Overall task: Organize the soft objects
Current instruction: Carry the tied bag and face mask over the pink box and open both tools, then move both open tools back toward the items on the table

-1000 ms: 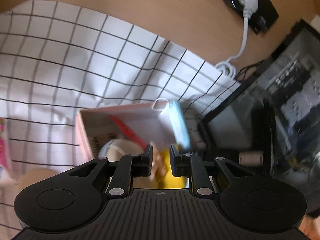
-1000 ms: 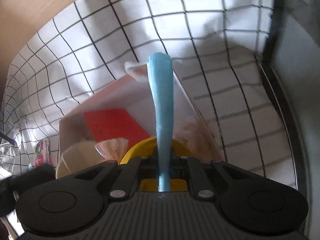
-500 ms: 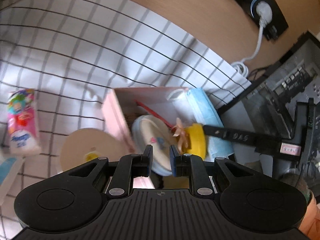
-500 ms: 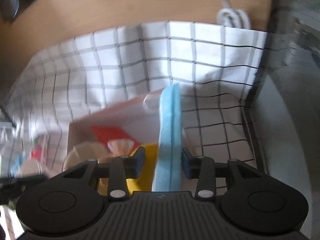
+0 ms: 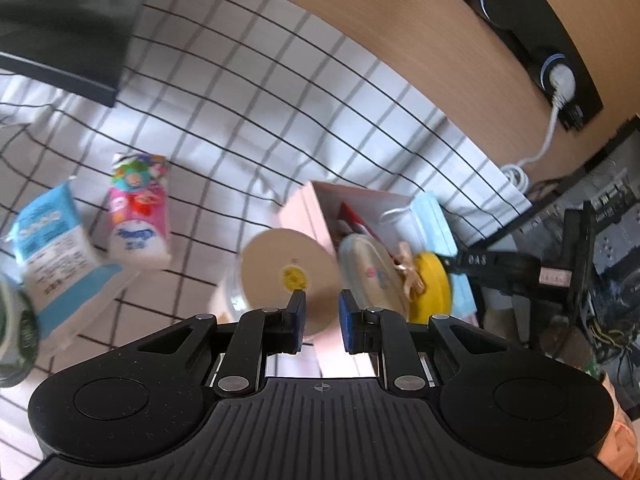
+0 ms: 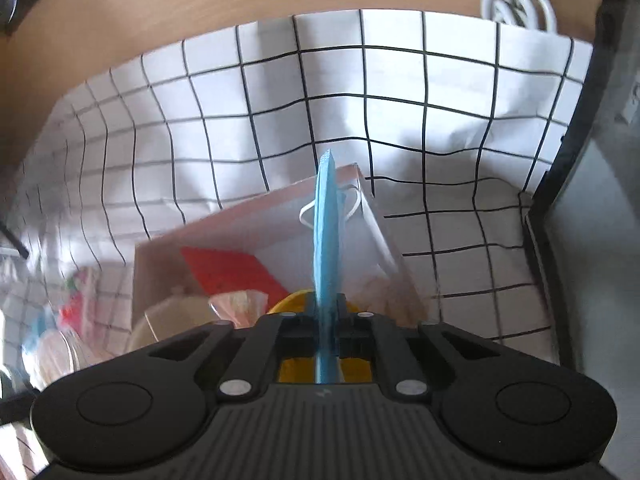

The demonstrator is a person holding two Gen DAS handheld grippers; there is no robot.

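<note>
Right claw is clamped on the blue face mask, edge-up right ahead of it, over the pink box. Imo lower it inside b4 letting go. Left claw is apart, empty.

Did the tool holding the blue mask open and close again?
Yes. The right tool is now clamped shut on the blue pleated face mask above the pink cardboard box; half a second ago its fingers stood apart around the mask.

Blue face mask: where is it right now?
The blue face mask is pinched edge-on in the right gripper, over the right side of the pink box, beside the yellow lid.
</note>
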